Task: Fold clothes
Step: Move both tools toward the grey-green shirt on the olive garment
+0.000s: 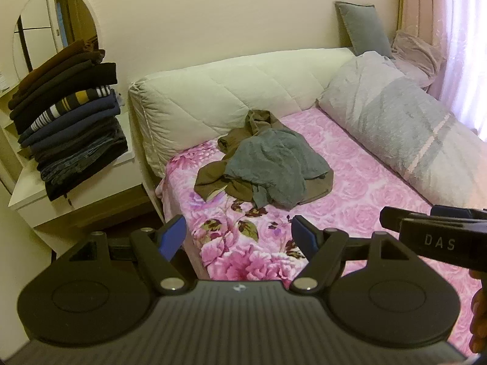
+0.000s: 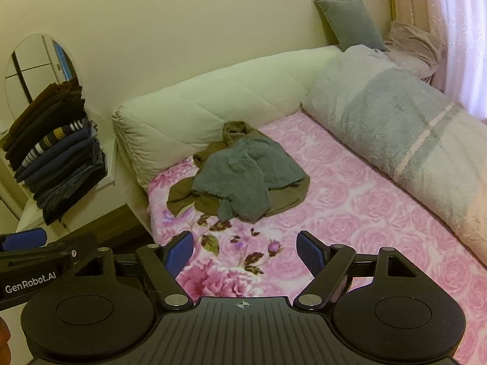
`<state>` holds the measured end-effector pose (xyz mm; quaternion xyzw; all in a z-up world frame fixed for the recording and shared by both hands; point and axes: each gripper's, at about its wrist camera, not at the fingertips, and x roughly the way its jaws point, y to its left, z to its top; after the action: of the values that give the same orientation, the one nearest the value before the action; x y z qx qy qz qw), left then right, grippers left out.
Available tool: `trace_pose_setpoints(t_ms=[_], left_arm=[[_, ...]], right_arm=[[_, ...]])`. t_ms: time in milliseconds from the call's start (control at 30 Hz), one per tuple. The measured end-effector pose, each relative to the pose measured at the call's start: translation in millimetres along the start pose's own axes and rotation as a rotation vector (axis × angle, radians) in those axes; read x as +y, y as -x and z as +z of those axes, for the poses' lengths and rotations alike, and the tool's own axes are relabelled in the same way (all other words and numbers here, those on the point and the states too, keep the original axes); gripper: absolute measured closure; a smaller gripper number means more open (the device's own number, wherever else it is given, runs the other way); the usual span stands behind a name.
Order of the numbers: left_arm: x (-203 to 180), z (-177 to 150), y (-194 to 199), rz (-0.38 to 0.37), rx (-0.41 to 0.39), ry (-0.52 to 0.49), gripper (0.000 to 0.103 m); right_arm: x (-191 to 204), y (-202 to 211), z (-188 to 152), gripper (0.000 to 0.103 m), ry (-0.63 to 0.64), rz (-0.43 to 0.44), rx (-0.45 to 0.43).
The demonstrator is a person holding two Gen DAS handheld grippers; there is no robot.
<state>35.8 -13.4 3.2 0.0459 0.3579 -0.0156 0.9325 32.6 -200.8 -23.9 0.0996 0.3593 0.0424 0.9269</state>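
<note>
- Left wrist view: my left gripper [image 1: 239, 234] is spread wide and holds nothing, above the near end of the pink floral bedspread [image 1: 365, 200]. A crumpled grey garment [image 1: 274, 164] lies on a brown garment [image 1: 213, 182] mid-bed. Folded clothes [image 1: 70, 127] are stacked on the white side table [image 1: 91, 194].
- Right wrist view: my right gripper [image 2: 245, 252] is likewise spread and holds nothing, well short of the grey garment [image 2: 240, 179] and the brown garment [image 2: 182, 197] beneath it.

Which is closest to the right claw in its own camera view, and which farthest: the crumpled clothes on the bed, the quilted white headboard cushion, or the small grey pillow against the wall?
1. Crumpled clothes: straight ahead of the right claw, on the pink floral bedspread.
2. Quilted white headboard cushion: just behind the clothes, along the wall.
3. Small grey pillow: far back, upper right, leaning against the wall.
</note>
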Motion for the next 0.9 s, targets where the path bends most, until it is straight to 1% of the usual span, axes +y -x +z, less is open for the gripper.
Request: trace_pose_setpoints(t_ms=[233,400,533,767,900], left_arm=[[5,10,-13,-0.032,-0.004,-0.011,0.030],[11,16,-24,-0.062,-0.003,-0.020,0.030],[17,24,-38,-0.070,0.003,-0.025,0.030],[28,34,-70,-0.077,0.036,-0.030,0.030],[38,41,-94,-0.080,0.056,-0.026,0.030]], right_arm=[[2,-5,7,0.025,-0.020,-0.034,-0.021],[7,-6,12,0.025,-0.021,-0.057,-0.059],[12,-12,17,0.025,-0.002,-0.069,-0.088],[16,-35,26,0.025,-0.011,-0.055,-0.087],[17,-59,35,0.025,-0.010,-0.036,-0.039]])
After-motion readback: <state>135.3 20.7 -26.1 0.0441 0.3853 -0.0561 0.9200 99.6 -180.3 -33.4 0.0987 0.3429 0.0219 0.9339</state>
